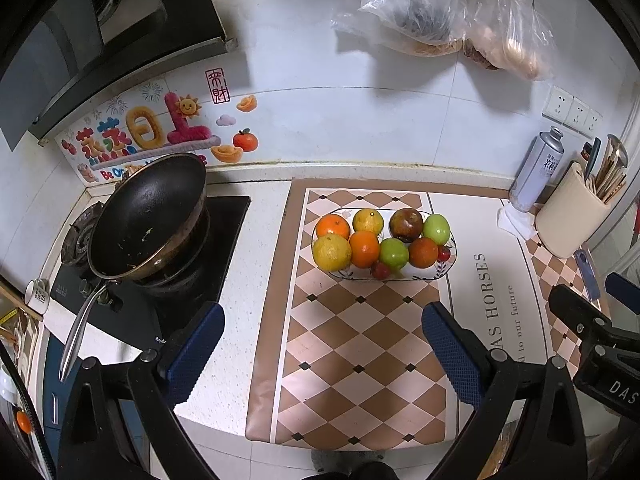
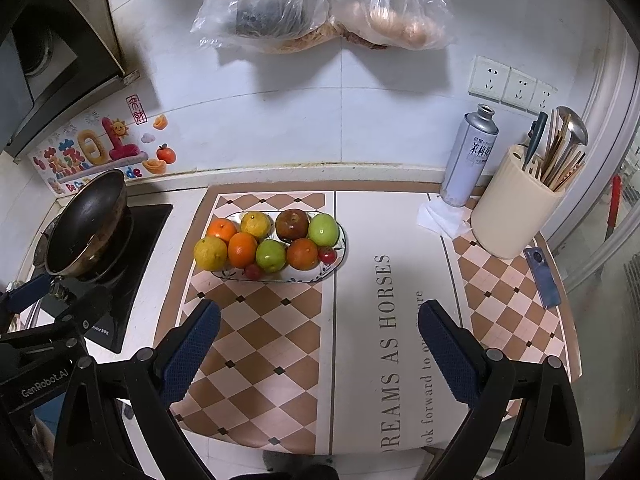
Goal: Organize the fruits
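Note:
A white oval plate stands on the checkered counter mat and holds oranges, yellow citrus, green apples, a dark red apple and small red fruits. My left gripper is open and empty, above the mat in front of the plate. My right gripper is open and empty, in front and to the right of the plate. Each gripper shows at the edge of the other's view.
A black wok sits on the stove at the left. A spray can, a cream utensil holder and a blue phone stand at the right. Plastic bags hang on the wall.

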`<move>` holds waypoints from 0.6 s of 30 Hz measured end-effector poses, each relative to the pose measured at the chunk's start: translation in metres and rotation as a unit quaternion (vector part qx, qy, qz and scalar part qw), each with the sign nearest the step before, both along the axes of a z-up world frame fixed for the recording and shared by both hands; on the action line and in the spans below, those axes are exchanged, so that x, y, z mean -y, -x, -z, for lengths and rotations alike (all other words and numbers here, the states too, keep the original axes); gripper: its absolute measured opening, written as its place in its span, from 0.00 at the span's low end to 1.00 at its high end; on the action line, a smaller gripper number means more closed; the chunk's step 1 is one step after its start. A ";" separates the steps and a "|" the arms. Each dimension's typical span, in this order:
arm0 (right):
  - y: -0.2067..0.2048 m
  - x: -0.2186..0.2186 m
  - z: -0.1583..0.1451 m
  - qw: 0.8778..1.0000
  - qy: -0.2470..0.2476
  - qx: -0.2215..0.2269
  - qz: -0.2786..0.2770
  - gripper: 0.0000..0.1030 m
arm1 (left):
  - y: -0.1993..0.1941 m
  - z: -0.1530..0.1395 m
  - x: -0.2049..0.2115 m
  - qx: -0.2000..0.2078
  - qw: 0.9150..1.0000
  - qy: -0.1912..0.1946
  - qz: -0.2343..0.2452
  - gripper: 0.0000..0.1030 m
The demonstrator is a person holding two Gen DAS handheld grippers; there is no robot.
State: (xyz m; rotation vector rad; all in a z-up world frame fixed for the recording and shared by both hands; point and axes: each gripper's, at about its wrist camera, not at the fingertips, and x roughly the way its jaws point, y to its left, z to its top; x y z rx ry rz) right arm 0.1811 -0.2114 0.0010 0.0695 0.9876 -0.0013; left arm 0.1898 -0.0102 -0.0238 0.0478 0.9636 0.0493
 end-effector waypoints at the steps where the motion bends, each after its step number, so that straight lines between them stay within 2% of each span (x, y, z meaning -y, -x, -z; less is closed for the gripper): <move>1: 0.000 0.000 0.000 1.000 0.000 0.000 -0.001 0.98 | 0.001 0.000 0.000 0.000 1.000 0.000 0.000 0.98; 18: 0.001 0.002 0.001 1.000 0.002 0.000 0.000 0.98 | 0.003 0.001 0.004 0.004 1.000 -0.002 0.006 0.98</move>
